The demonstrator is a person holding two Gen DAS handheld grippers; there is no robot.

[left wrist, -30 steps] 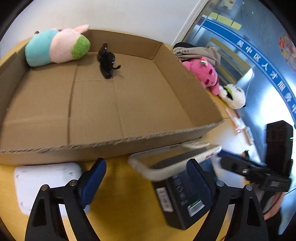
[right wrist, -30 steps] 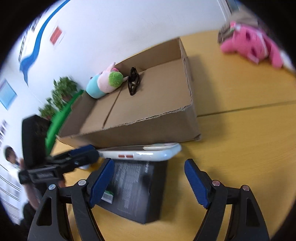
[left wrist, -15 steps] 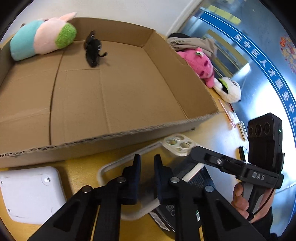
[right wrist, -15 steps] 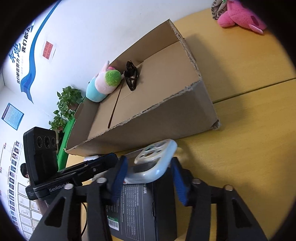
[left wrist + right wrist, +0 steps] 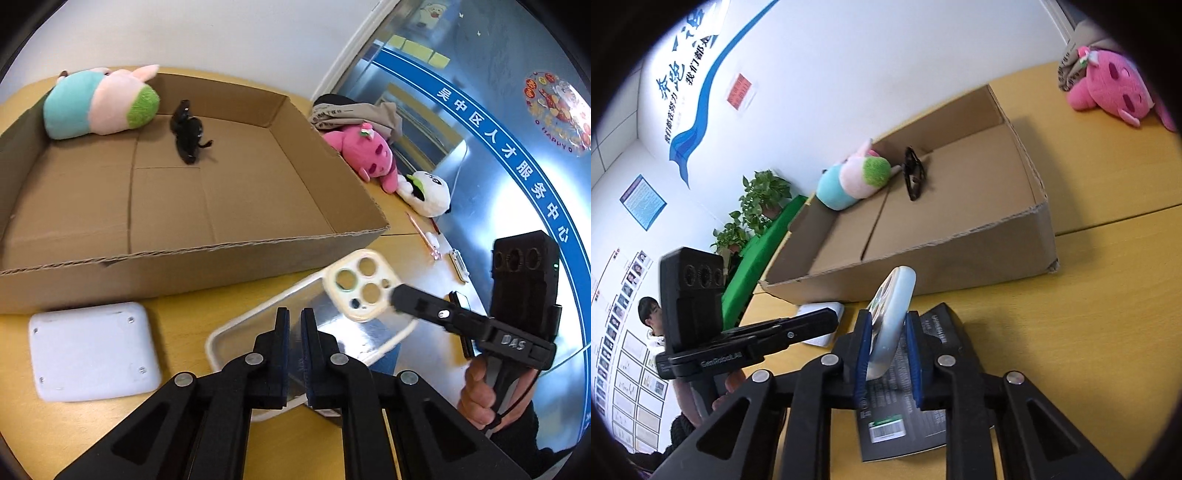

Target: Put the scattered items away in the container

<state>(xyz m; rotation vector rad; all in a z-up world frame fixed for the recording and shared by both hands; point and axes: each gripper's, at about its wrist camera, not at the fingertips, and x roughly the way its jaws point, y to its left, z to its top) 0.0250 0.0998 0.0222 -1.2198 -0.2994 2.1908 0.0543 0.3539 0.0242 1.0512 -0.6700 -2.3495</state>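
Two grippers hold one item between them: you have the clear phone case with the cream camera surround (image 5: 364, 291) pinched at both ends. Your left gripper (image 5: 294, 345) clamps the transparent end, its jaws having just closed onto the thin wall until they stand almost together. Your right gripper (image 5: 886, 354) has just been closing as well, and its blue pads (image 5: 863, 350) now press the camera end of the case, which stands on edge between them. The case hangs just above the black printed carton (image 5: 908, 410) lying on the yellow tabletop (image 5: 1089, 314).

The step in hand is the lift and carry of this case; it is clear of the table but not yet over the container. The next move calls for both hands travelling together, forward and over the near wall, so that the flexible case is neither twisted nor stretched.

To the left, the white rounded-square device (image 5: 92, 350) lies just beside the near wall of the shallow brown cardboard box (image 5: 192, 266). That corrugated near edge is the one lip to clear. Beyond it the box floor is largely bare. Only the far side is taken, by the teal, pink and green plush toy (image 5: 99, 103) and the black folded glasses (image 5: 188, 133) beside it. Release the case on the open near or middle floor.

To the right, outside the box, the pink plush toy (image 5: 369, 155) and the small white plush toy (image 5: 428, 195) still lie on the table.
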